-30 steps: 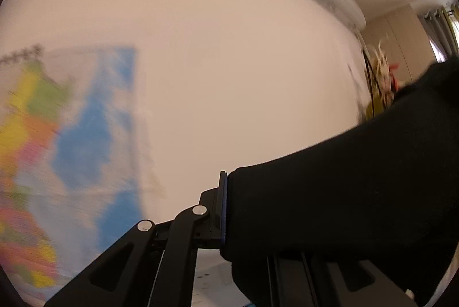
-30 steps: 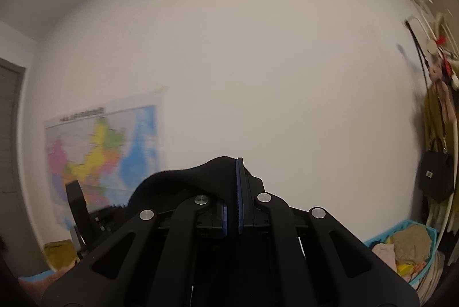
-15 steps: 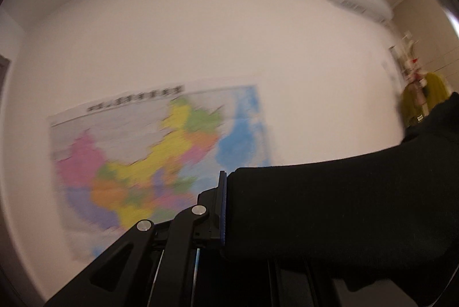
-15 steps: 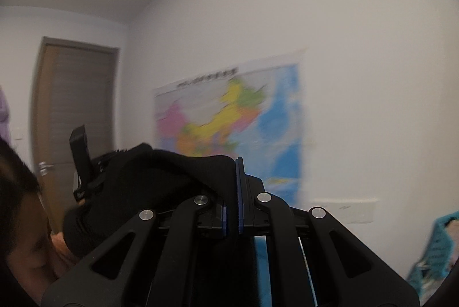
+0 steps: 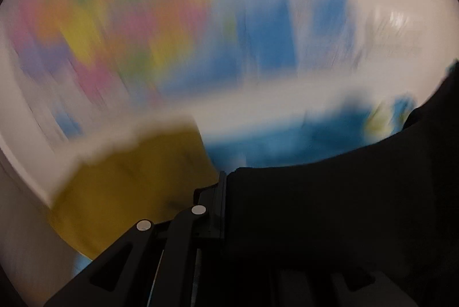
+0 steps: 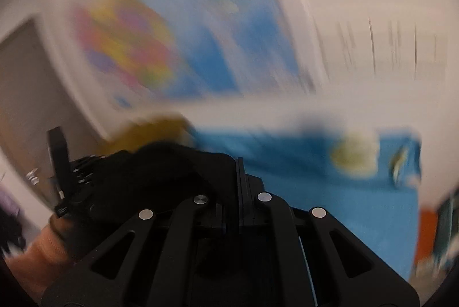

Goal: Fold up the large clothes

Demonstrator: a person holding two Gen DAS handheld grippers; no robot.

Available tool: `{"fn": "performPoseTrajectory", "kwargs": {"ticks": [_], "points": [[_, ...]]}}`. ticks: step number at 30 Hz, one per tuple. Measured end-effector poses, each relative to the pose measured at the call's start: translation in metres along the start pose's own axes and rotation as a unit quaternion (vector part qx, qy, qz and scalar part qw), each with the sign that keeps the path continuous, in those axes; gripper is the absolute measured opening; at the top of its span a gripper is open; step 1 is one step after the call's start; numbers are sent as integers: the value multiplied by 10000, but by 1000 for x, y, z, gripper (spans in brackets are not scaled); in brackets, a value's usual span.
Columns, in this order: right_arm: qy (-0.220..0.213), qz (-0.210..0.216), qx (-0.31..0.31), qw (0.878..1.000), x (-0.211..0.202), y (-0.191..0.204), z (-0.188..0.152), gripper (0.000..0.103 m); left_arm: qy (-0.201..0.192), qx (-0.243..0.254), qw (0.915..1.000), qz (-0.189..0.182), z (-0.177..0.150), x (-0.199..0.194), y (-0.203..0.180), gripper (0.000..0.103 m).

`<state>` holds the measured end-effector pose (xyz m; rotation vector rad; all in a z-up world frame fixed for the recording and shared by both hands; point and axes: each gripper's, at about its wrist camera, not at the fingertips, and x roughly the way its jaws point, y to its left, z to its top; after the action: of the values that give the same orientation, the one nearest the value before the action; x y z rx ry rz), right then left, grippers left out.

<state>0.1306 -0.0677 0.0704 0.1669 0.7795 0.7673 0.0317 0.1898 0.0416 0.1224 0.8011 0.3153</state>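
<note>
A large black garment of soft, thick fabric (image 5: 330, 209) is pinched in both tools. In the left wrist view it is gripped at the tip of the left tool (image 5: 225, 192), whose jaws are pressed together on an edge, and from there it runs off to the right. In the right wrist view the right tool (image 6: 239, 178) is likewise clamped on an edge of the cloth, which bulges away to the left.

The step in hand is judged to be the spreading of the garment over the blue surface (image 6: 330, 192) below. It would be done well if both grips were kept firm, the held edge kept taut and level between the two tools, and the cloth laid out flat without bunching, so that a clean fold line can be set afterwards.

Much is hard to make out. Both views are heavily smeared. The coloured wall map (image 5: 129, 20) is only blotches of colour. The mustard-yellow mass (image 5: 129, 186) at the left end of the blue surface cannot be identified. Whether the blue surface is a bed or a mat cannot be told. The garment's hanging part and overall shape are cut off, and its contact with the surface cannot be told.
</note>
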Motion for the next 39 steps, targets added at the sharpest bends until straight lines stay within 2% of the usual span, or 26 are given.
{"fn": "performPoseTrajectory", "kwargs": {"ticks": [1, 2, 4, 6, 7, 8, 9, 11, 13, 14, 16, 17, 19, 20, 21, 23, 25, 26, 27, 29, 30, 32, 34, 37, 38, 39], "points": [[328, -159, 89, 9993, 29, -12, -5, 5, 390, 74, 9992, -32, -8, 35, -8, 5], [657, -343, 240, 9970, 60, -27, -13, 5, 555, 129, 9984, 68, -15, 59, -14, 5], [988, -408, 467, 9932, 85, -50, -36, 6, 726, 255, 9970, 51, -20, 83, -21, 6], [1029, -444, 692, 9913, 95, -65, -40, 8, 832, 101, 9964, -87, -16, 94, -15, 17], [1044, -430, 786, 9905, 95, -70, -38, 12, 889, 54, 9959, -166, -13, 96, -10, 22], [1074, -469, 862, 9894, 93, -75, -36, 27, 897, 76, 9958, -190, -11, 95, -8, 35], [1096, -550, 790, 9893, 88, -72, -34, 37, 863, 185, 9959, -186, -8, 92, -6, 48], [1097, -1014, 168, 9886, 74, -62, -31, 73, 666, 408, 9962, -394, -7, 75, 0, 55], [975, -1167, -283, 9880, 56, -53, -34, 81, 512, 610, 9942, -718, -12, 51, 3, 65], [898, -1207, -521, 9873, 39, -45, -40, 82, 441, 678, 9922, -946, -17, 43, 5, 73], [778, -1123, -646, 9885, 13, -45, -48, 82, 337, 756, 9847, -1533, -33, 22, 10, 74], [710, -799, -647, 9922, -4, -39, -58, 83, 267, 780, 9808, -1765, -39, 14, 11, 74], [719, -115, -713, 9948, -19, -29, -72, 82, 211, 906, 9684, -2316, -54, -2, 8, 75], [762, 59, -808, 9938, -21, -20, -80, 82, 307, 996, 9585, -2655, -62, -5, 1, 76], [804, 123, -858, 9930, -17, -14, -85, 82, 396, 1069, 9520, -2840, -66, -5, -6, 77], [1085, 407, -825, 9898, 5, -3, -96, 74, 582, 1252, 9469, -2905, -70, 4, -27, 78], [1325, 346, -824, 9871, 28, 1, -99, 72, 994, 1276, 9419, -2944, -70, 30, -51, 77], [1494, 252, -704, 9859, 45, -1, -101, 69, 1271, 1168, 9371, -3034, -67, 44, -59, 71], [1583, 202, -622, 9852, 53, -2, -100, 63, 1431, 1075, 9336, -3106, -65, 54, -63, 58], [1698, 250, -526, 9838, 64, -5, -96, 17, 1613, 843, 9245, -3349, -55, 71, -67, 40], [1640, 330, -458, 9848, 61, -7, -90, 10, 1559, 766, 9246, -3391, -45, 74, -66, 32], [1261, 726, -70, 9893, 50, -18, -65, 8, 1317, 691, 9266, -3455, -26, 73, -60, 29], [897, 845, 124, 9923, 42, -25, -38, 5, 1017, 343, 9332, -3429, 4, 72, -45, 30], [473, 911, 566, 9931, 49, -37, 1, 5, 788, -425, 9344, -3447, 47, 84, -19, 44], [411, 960, 769, 9916, 55, -44, 9, 10, 718, -605, 9375, -3350, 57, 89, -12, 50], [388, 972, 1114, 9882, 66, -54, 18, 11, 654, -784, 9459, -3080, 67, 95, -6, 54]]}}
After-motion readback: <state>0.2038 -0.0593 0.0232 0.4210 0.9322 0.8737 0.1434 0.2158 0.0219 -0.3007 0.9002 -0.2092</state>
